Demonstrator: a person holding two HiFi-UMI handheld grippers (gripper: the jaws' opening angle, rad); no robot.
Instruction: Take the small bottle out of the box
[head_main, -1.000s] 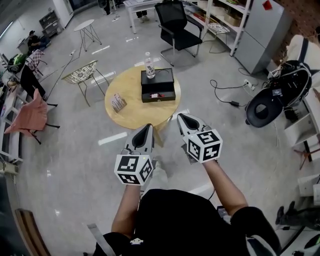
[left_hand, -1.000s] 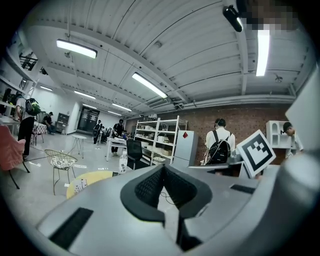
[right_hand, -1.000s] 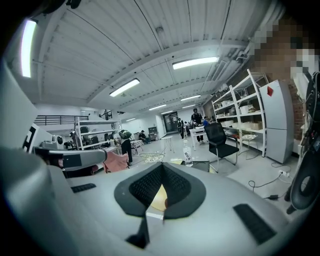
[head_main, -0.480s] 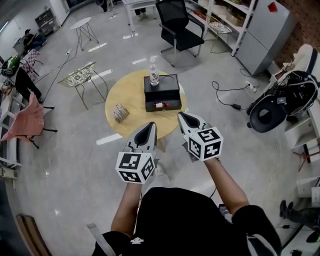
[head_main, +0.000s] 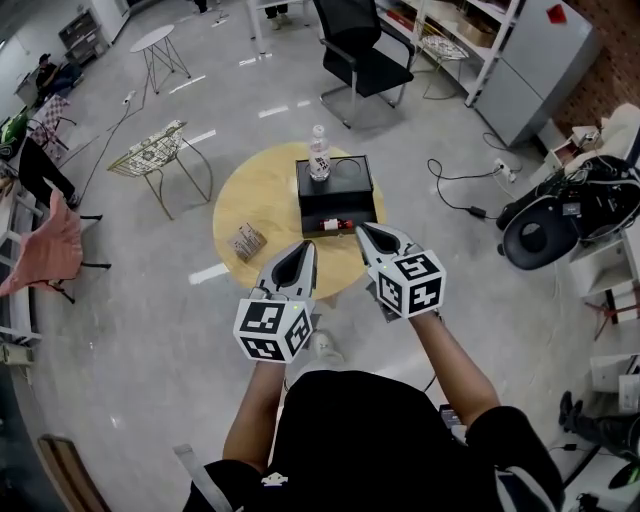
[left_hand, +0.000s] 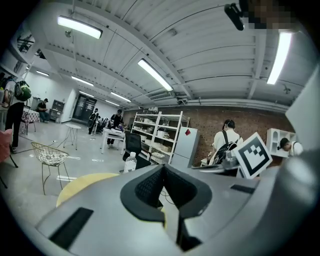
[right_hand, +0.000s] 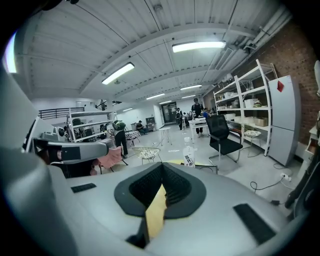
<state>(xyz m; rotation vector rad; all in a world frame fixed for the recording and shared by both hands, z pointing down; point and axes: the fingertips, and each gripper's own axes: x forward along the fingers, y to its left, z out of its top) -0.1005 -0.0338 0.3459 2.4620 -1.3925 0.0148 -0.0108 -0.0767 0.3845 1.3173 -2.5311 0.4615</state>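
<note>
Open workroom, glossy grey floor (head_main: 150, 300); round yellow-topped table (head_main: 255, 195) at centre with a black box (head_main: 345, 200) on it. Writing: a clear water bottle (head_main: 318, 158) standing at the box's far left edge has a white label with dark print, too small to read in any view; a patterned packet (head_main: 246, 241) lies on the table left of the box, print illegible. Small bottle (head_main: 336, 225) lies on its side in the box's near compartment: tiny, red in the middle, pale at the ends, no readable label. Left gripper (head_main: 304, 250) is at the table's near edge, jaws fully together, holding nothing. Right gripper (head_main: 363, 232) is beside it, just right of the small bottle as seen from the head, jaw tips meeting, also empty.
</note>
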